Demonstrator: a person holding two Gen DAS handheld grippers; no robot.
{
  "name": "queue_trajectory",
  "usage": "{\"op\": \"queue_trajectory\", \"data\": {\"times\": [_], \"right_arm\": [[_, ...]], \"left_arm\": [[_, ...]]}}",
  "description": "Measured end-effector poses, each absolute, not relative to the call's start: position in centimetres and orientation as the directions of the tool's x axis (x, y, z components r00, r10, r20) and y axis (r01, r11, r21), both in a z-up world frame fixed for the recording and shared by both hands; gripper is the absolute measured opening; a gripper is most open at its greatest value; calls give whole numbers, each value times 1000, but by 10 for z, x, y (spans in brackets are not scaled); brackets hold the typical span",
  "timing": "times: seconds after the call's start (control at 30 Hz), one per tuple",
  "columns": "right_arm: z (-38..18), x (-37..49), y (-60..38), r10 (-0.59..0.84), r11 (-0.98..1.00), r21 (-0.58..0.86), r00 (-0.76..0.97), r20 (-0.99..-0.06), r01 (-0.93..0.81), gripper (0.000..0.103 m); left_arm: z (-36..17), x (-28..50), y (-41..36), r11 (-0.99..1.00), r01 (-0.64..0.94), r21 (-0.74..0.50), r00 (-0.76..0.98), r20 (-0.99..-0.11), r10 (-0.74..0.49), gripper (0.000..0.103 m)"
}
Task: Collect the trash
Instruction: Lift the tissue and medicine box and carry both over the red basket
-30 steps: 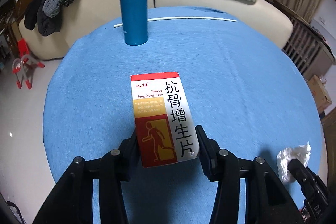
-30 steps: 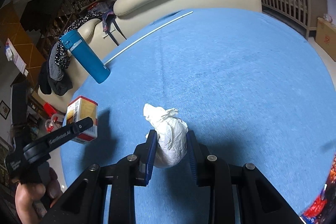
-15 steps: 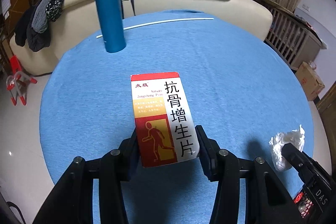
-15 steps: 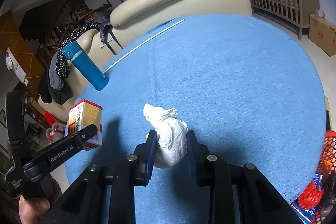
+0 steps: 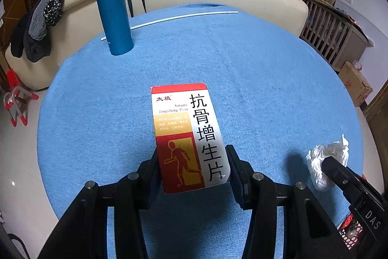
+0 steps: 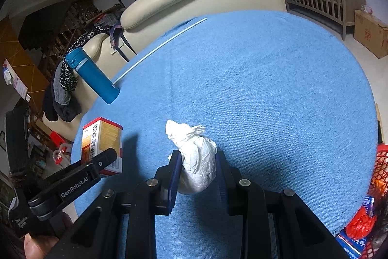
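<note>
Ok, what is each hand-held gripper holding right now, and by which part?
Left hand-held gripper: red, white and yellow cardboard medicine box, gripped at its near end. Right hand-held gripper: crumpled white tissue wad, pinched across its sides.

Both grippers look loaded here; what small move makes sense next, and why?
Probably carry both loads right toward the red basket off the table's edge: the left gripper already clamps the medicine box, the right gripper the crumpled tissue.

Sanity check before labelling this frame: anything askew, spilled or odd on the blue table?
Nothing spilled or damaged. One oddity: a long thin white rod lies loose across the far edge of the round blue table, behind the upright teal flask. Red-and-white medicine box and crumpled white tissue are both held.
</note>
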State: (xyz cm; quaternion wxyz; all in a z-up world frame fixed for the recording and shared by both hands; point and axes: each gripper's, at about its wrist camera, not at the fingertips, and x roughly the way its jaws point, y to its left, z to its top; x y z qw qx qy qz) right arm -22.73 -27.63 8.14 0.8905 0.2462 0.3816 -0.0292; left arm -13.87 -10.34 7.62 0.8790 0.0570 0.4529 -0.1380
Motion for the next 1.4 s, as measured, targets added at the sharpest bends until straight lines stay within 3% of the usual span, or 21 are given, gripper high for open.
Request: {"op": "queue_trajectory", "data": {"times": [0.7,1.4], "right_arm": [[89,-263,-304,71,858,413,725,-685,305,30],[79,-416,-432,-159,702,425,708,-688,571,30]], "left_arm": [[82,-169,-144,905,426,-22,527,-807,-268,51],[93,-240,-251,765,643,29,470,-805,-364,51]]}}
